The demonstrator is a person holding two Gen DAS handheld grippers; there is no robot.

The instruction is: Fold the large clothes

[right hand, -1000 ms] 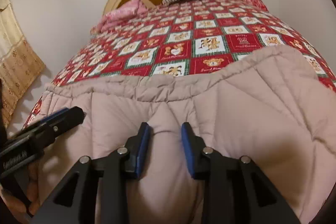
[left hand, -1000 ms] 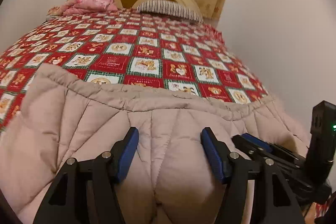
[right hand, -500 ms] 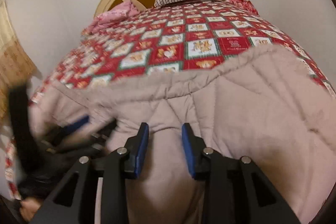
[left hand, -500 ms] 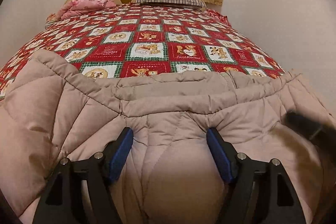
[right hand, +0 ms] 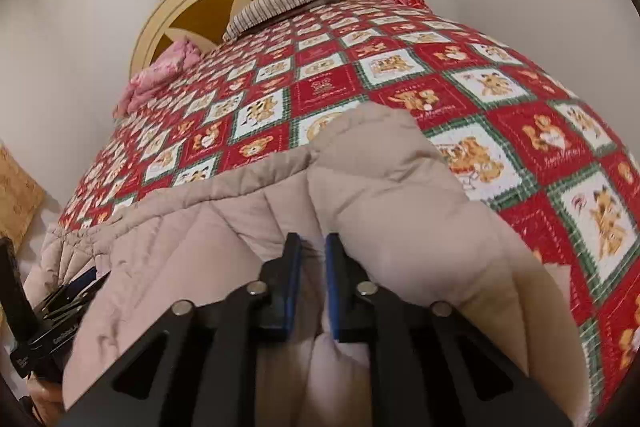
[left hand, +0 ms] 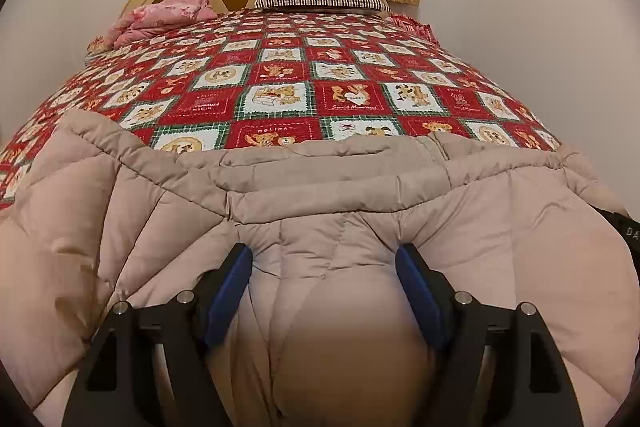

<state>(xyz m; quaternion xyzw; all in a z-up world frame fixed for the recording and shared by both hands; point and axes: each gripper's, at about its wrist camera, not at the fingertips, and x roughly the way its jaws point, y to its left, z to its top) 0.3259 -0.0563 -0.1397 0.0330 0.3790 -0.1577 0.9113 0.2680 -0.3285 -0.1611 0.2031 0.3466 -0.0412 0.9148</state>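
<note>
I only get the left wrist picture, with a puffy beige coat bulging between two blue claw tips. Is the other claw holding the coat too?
Observer: Yes. The right wrist view shows the right claw nearly closed, pinching a thin fold of the coat.
Operator: Is a person actually holding these things?
Observer: Part of a bare hand shows in that view's bottom left corner.
Operator: Anything else in the room that I miss?
Observer: A second patterned curtain hangs by the wall left of the bed.
</note>
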